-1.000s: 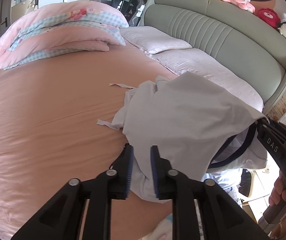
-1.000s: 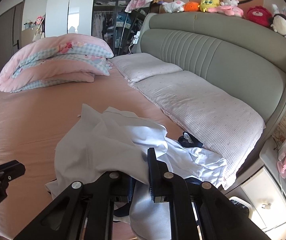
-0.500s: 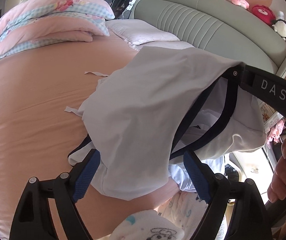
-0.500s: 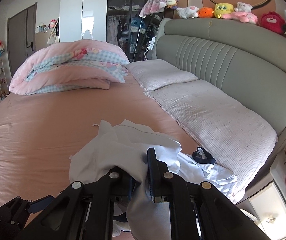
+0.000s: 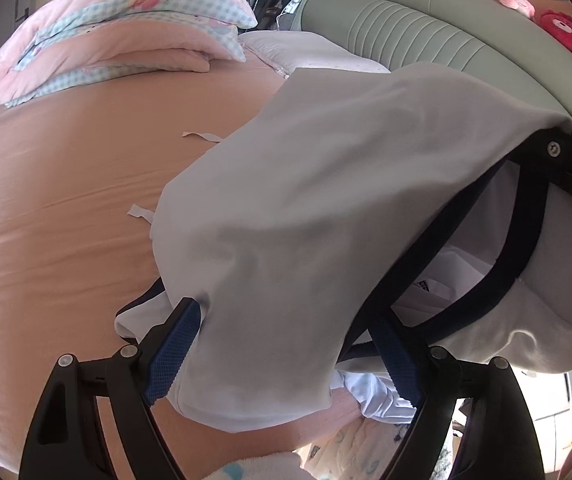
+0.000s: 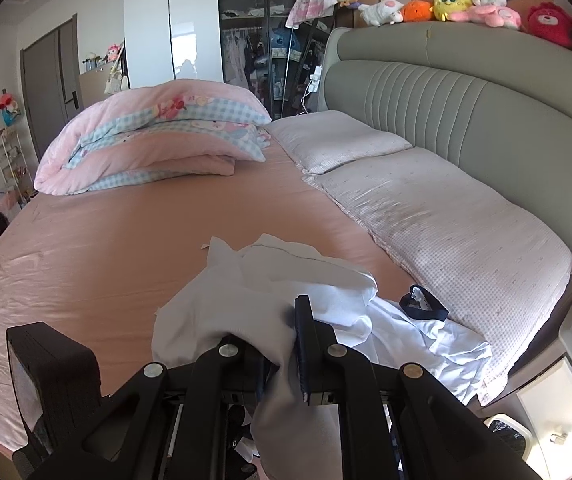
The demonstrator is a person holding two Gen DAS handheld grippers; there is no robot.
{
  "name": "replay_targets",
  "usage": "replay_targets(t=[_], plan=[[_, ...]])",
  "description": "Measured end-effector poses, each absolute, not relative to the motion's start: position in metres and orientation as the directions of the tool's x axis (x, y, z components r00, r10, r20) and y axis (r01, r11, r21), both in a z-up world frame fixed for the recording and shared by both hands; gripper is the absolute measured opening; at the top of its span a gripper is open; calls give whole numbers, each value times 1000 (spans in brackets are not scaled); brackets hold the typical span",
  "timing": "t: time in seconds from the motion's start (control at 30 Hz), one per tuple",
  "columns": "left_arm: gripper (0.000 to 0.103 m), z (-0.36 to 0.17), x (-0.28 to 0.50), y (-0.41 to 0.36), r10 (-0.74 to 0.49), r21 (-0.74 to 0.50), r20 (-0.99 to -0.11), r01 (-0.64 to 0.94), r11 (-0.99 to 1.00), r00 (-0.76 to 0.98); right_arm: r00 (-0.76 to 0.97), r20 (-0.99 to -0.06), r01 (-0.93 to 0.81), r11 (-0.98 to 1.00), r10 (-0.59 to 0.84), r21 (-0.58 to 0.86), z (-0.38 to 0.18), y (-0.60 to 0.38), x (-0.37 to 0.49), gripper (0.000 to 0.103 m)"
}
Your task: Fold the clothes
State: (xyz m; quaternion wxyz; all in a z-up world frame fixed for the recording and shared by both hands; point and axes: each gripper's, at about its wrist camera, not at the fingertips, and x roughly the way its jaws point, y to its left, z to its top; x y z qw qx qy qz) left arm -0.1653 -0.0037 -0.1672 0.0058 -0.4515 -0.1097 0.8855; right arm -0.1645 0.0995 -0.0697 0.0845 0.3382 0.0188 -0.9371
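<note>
Right now we are holding a pale grey garment [image 5: 326,208] with a dark navy band [image 5: 526,248] above the pink bedsheet [image 5: 54,208], near the bed's edge, and it is draping from about two o'clock in the left wrist view down toward six o'clock. Our left tongs [image 5: 286,344] are standing wide, their jaws having just been opening, and the grey cloth is hanging down between the two blue pads [image 5: 172,354]; the left pad is brushing the fabric's edge at about seven o'clock, while the right one sits behind the cloth at five o'clock, so nothing is being squeezed there. Our right tongs [image 6: 282,344] are nearly closed and are pinching a fold of the same garment, which is bunching over the black fingers [image 6: 302,340] at six o'clock in the right wrist view and spilling forward onto the sheet toward twelve o'clock. In the left view the right tool's black body is showing at three o'clock, with the cloth stretching away from it. Just beside the grey piece, at about four o'clock in the right view, a white garment [image 6: 438,344] with a navy collar [image 6: 422,304] is lying crumpled against the long checked pillow [image 6: 466,232]. A folded pink quilt [image 6: 154,140] is resting at eleven o'clock, well apart from the clothes.
</note>
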Motion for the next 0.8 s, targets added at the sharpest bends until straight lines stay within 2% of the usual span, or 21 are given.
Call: replay_targets(t=[0.13, 0.27, 0.57, 0.8], plan=[[85, -176, -172, -4, 53, -186, -811, 170, -968, -583, -754, -638, 167, -985, -154, 40, -70, 104, -165, 9], [85, -185, -173, -4, -33, -108, -824, 213, -971, -566, -761, -631, 157, -986, -152, 49, -67, 108, -166, 9], [89, -196, -157, -37, -81, -76, -853, 276, -958, -515, -771, -623, 126, -990, -133, 55, -62, 113, -170, 9], [89, -182, -143, -60, -177, 19, -817, 281, -960, -550, -774, -625, 102, -994, -96, 26, -66, 113, -162, 9]])
